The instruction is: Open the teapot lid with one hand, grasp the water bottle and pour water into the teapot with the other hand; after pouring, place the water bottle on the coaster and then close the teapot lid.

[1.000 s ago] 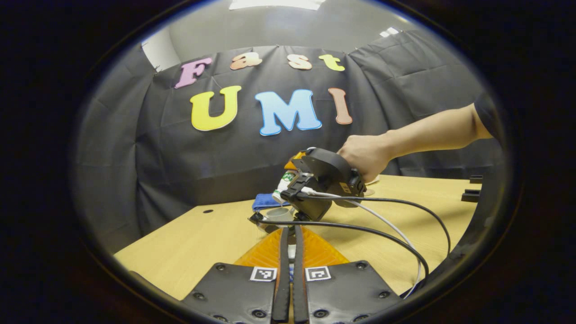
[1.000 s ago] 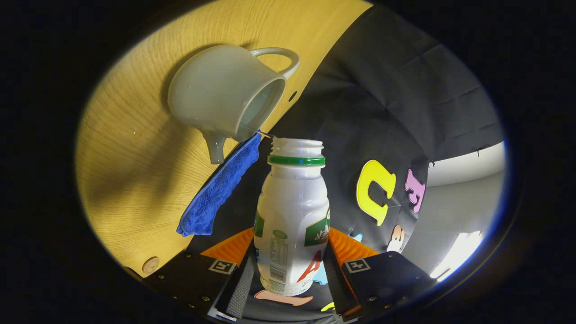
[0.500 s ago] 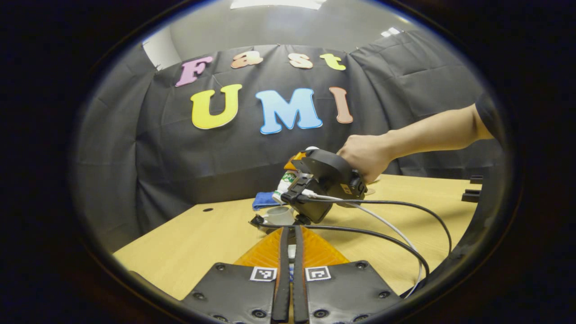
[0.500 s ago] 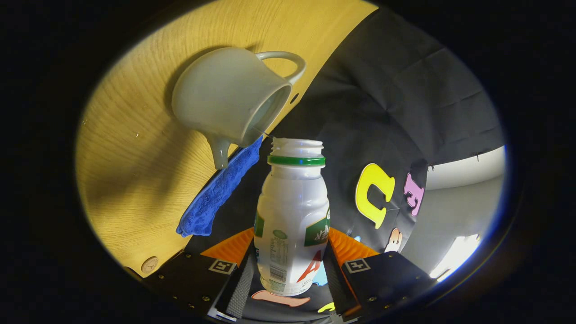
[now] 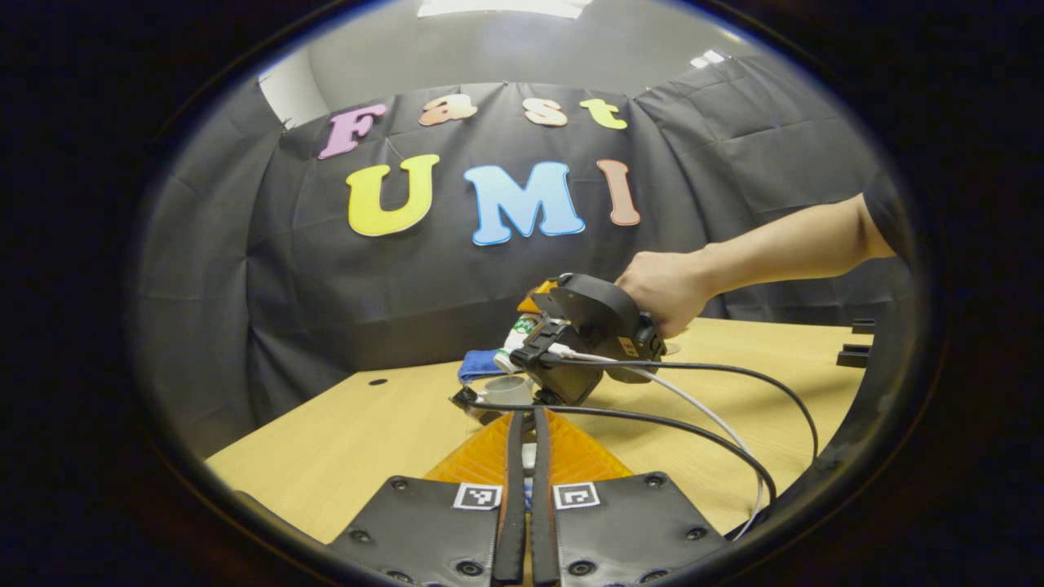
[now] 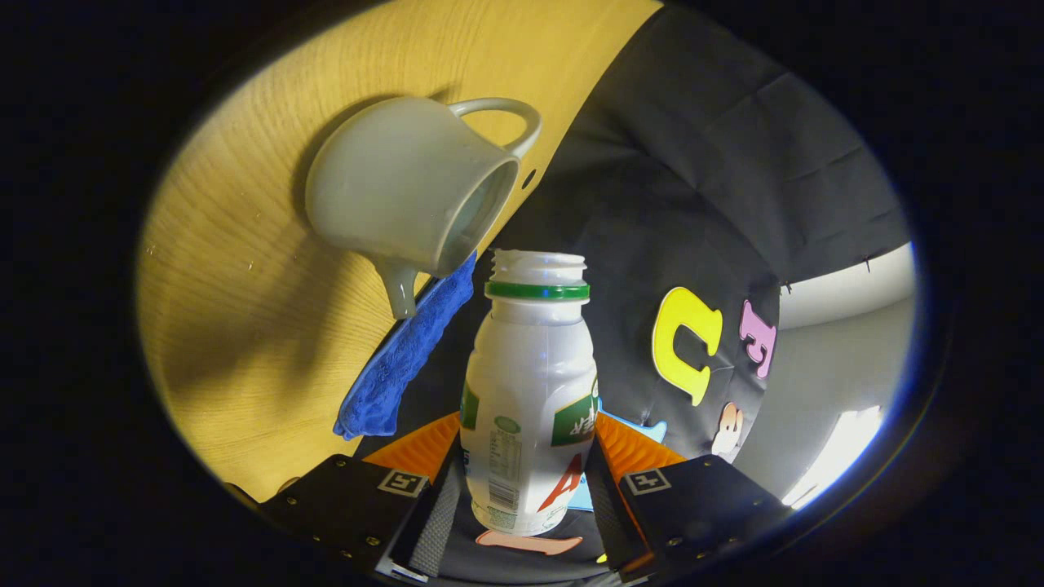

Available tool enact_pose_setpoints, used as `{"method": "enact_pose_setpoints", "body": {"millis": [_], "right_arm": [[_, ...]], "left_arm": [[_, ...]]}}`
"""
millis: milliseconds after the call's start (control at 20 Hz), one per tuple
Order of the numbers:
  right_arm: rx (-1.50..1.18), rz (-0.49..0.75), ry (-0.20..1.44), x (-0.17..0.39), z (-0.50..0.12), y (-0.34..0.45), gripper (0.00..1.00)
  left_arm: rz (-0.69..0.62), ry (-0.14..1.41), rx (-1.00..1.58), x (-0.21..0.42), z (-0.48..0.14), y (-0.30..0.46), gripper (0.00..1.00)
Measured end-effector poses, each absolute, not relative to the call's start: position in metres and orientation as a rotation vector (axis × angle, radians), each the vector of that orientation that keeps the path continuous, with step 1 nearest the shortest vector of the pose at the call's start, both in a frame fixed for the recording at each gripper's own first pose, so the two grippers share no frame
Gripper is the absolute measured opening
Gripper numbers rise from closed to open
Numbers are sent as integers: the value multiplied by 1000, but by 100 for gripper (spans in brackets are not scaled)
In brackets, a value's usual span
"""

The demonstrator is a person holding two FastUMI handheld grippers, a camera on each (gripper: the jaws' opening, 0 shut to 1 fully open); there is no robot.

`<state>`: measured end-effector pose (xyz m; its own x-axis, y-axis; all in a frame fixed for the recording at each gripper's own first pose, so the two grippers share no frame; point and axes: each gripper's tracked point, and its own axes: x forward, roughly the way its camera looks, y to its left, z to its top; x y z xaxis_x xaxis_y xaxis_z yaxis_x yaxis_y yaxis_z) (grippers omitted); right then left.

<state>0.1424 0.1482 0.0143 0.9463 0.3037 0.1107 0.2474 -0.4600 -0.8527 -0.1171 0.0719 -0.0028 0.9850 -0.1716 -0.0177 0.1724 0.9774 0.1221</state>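
Observation:
In the right gripper view my right gripper (image 6: 526, 469) is shut on a white water bottle (image 6: 530, 383) with a green neck ring and no cap. The bottle's mouth points at the rim of the white teapot (image 6: 404, 191), which stands open on the wooden table (image 6: 245, 326). In the left gripper view a hand holds the right gripper (image 5: 583, 342) with the bottle (image 5: 515, 336) tipped over the teapot (image 5: 506, 391). My left gripper (image 5: 526, 420) is nearly closed, with a small white piece of the lid (image 5: 528, 456) showing between its fingers.
A blue cloth (image 6: 408, 350) lies on the table just behind the teapot, also visible as the cloth (image 5: 477, 364) in the left gripper view. Black and white cables (image 5: 701, 408) trail from the right gripper across the table. Small black parts (image 5: 856, 352) sit at the far right edge.
The thin stream from the bottle's mouth to the teapot, seen earlier, no longer shows. The right gripper and bottle have dropped slightly; the left gripper has stayed put.

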Motion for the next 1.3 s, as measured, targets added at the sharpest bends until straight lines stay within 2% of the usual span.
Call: {"method": "enact_pose_setpoints", "body": {"millis": [250,500,550,700,750,900,950,1000,1300], "right_arm": [[-1909,108,-295,147,-4,135,72],[-1639,162,-195,145,-24,125,73],[-1573,173,-183,143,-26,124,72],[-1361,205,-146,140,-25,127,72],[-1282,210,-137,138,-20,126,73],[-1001,228,-105,130,-4,117,73],[-900,232,-90,126,0,110,73],[-801,238,-68,120,3,103,73],[-292,275,63,84,12,58,73]], "left_arm": [[-172,9,111,-116,-3,74,13],[-173,12,78,-115,-5,77,13],[-175,16,69,-114,-5,77,9],[-171,24,55,-112,-9,79,9],[-168,23,51,-110,-7,80,14],[-156,5,21,-103,3,90,13],[-152,-5,11,-99,8,94,9],[-147,-18,4,-93,13,98,13],[-155,-54,-36,-24,47,99,14]]}}
